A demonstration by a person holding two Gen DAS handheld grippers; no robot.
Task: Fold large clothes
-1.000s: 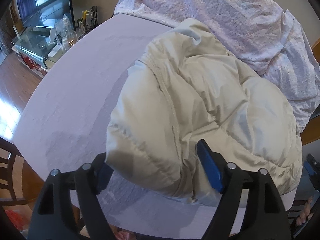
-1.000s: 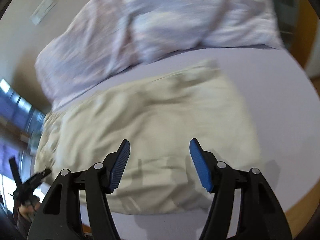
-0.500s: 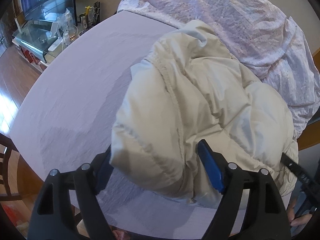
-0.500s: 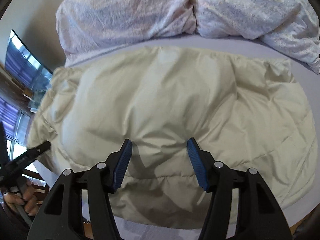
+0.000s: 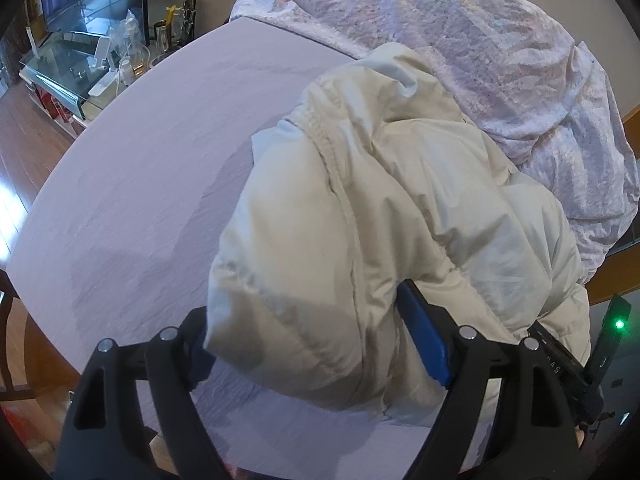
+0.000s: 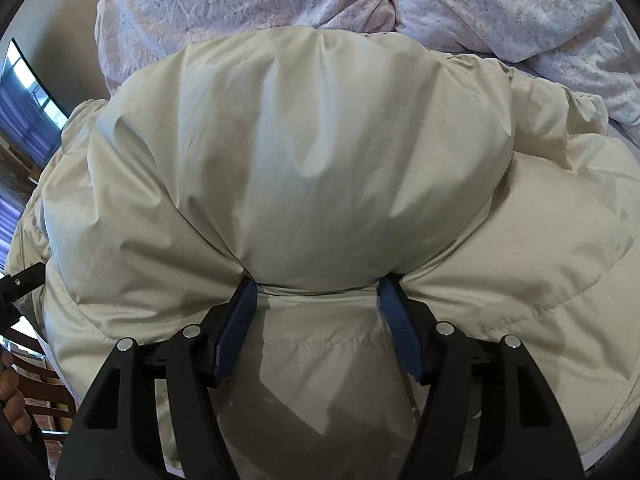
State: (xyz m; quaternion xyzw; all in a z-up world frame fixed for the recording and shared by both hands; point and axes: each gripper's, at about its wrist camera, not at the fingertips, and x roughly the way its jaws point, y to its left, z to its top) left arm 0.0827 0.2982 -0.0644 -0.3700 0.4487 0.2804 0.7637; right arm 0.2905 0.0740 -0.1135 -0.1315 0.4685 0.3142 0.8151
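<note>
Your cream puffer jacket point(image 5: 400, 216) lies bunched on the lavender bed point(image 5: 152, 168), its far side against the rumpled floral duvet point(image 5: 500, 40). Your left gripper point(image 5: 308, 332) straddles the jacket's near corner with its fingers wide apart around a puffy fold; whether the blue pads point(image 5: 424, 344) truly press it is hard to tell, since the left one is mostly hidden. Your right gripper point(image 6: 316, 304) has just been opening, and its fingers pinch a bulging fold of the jacket's near edge between them.
</note>
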